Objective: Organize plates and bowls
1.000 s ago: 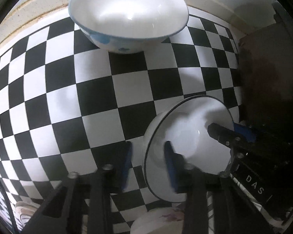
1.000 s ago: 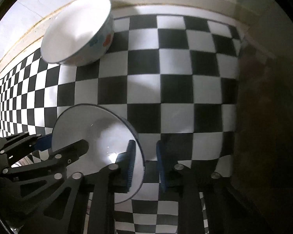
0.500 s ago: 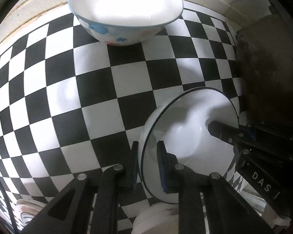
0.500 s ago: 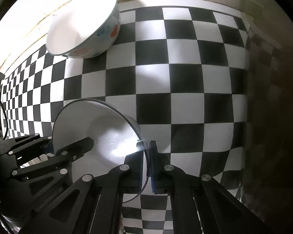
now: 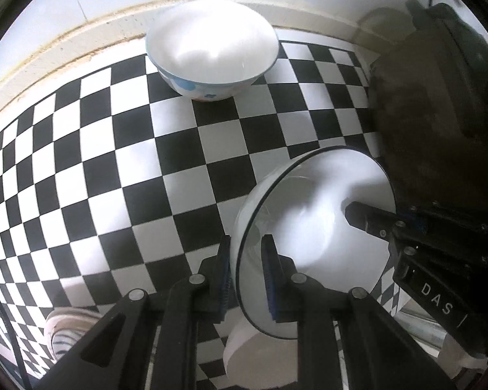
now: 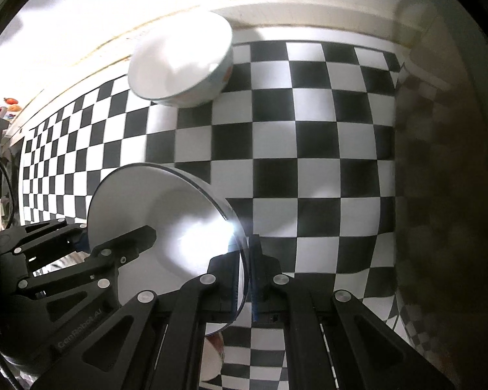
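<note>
Both grippers hold one white bowl with a thin dark rim [image 5: 318, 227], lifted above the checkered cloth. My left gripper [image 5: 247, 276] is shut on its left rim, one pad inside and one outside. My right gripper [image 6: 244, 273] is shut on the opposite rim [image 6: 166, 224]. A larger white bowl with blue and orange flowers [image 5: 211, 55] stands at the back by the wall; it also shows in the right wrist view [image 6: 182, 61]. Another white dish [image 5: 253, 354] lies below the held bowl.
A black-and-white checkered cloth [image 5: 114, 169] covers the table. A striped dish [image 5: 65, 328] sits at the near left edge. A dark brown bulky object [image 5: 432, 136] stands on the right. A pale ledge and wall [image 5: 65, 39] run along the back.
Both grippers closed on the dark-rimmed bowl's rim and raised it off the dishes below. The flowered bowl now appears farther away in both views.
</note>
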`<action>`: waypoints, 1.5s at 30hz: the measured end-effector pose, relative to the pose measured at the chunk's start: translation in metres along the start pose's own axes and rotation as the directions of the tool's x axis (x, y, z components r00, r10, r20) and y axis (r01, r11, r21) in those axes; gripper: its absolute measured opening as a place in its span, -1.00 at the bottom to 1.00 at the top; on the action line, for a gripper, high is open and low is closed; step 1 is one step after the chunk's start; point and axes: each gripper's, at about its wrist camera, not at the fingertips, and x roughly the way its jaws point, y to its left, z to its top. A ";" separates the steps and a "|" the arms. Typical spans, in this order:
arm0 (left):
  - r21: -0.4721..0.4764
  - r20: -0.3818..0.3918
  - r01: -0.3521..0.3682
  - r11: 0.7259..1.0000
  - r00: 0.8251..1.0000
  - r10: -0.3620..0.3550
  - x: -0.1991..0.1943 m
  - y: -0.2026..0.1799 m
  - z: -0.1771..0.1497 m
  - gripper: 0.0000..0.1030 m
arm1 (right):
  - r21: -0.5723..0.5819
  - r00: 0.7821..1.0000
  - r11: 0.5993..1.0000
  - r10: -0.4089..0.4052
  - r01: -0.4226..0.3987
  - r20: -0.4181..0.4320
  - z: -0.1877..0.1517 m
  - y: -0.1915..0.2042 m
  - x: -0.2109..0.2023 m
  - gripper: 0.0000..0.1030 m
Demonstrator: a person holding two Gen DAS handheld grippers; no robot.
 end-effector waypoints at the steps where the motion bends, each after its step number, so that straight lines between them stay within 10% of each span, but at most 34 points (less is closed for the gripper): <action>1: 0.002 0.005 -0.002 1.000 1.000 0.002 -0.003 -0.001 -0.002 -0.70 | -0.001 1.000 1.000 0.003 -0.003 0.006 0.003 -0.002 0.000 -0.87; 17: 0.000 0.047 0.006 1.000 0.999 -0.006 -0.048 0.002 -0.061 -0.70 | -0.035 0.995 0.997 0.068 -0.066 0.073 -0.078 0.023 -0.034 -0.87; 45: 0.048 -0.139 -0.060 0.997 0.988 0.066 0.021 -0.007 -0.111 -0.70 | 0.027 0.985 0.992 0.127 -0.125 -0.114 -0.157 0.015 0.038 -0.87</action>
